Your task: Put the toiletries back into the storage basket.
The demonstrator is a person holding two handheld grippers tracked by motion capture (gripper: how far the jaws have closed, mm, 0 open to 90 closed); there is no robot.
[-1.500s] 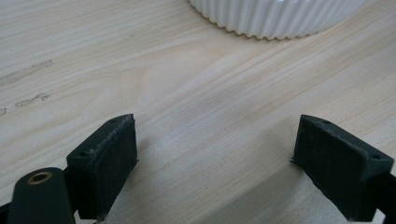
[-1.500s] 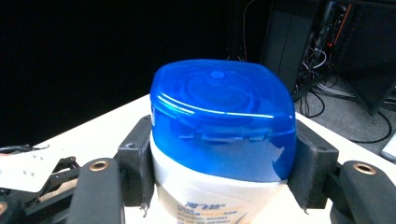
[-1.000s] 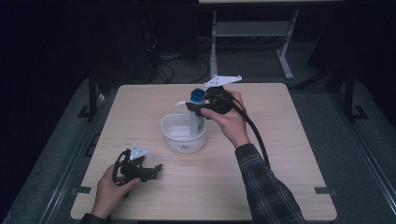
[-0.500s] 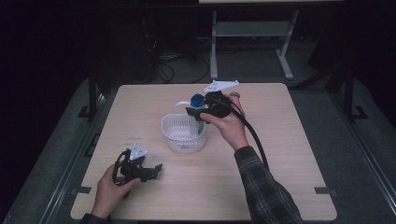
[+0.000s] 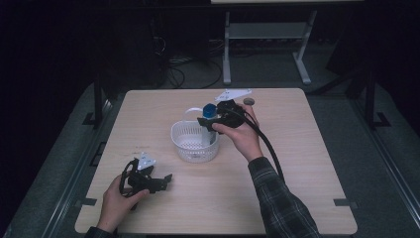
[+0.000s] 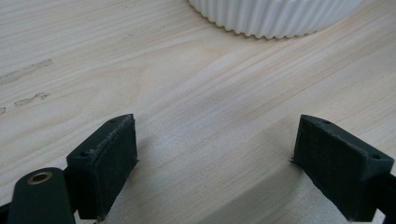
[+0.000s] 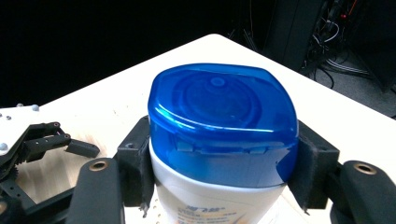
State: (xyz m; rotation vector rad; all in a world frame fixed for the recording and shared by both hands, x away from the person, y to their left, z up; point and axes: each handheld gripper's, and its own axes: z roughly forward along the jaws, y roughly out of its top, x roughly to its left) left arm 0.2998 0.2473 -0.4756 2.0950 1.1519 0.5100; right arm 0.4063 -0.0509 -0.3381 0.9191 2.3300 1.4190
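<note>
The right tongs (image 5: 212, 119) were clamped on a white plastic bottle with a translucent blue flip cap (image 5: 210, 110), one black pad pressed against each side of the bottle just under the cap. In the right gripper view the blue cap (image 7: 223, 122) sat between and above the two pads, with the white body of the bottle running down below them and faint orange print showing near the lower edge. The bottle stood roughly upright in the grip, held at the far rim of a round white ribbed plastic basket (image 5: 194, 143), its lower part hidden behind the rim, so whether it touched the basket's floor could not be told. The right hand (image 5: 241, 134) gripped the tool from the near right side, and a black cable trailed back along the plaid sleeve (image 5: 282, 203).

The left tongs (image 5: 166, 179) rested low over the light wooden table (image 5: 297, 163), near its front left corner and well apart from the basket. Their jaws stood wide apart with nothing between them; in the left gripper view bare wood grain showed between the two black pads (image 6: 107, 163), and the fluted wall of the white basket (image 6: 275, 18) lay ahead of them, beyond a stretch of bare table. The left hand (image 5: 116, 203) held that tool from behind.
</note>
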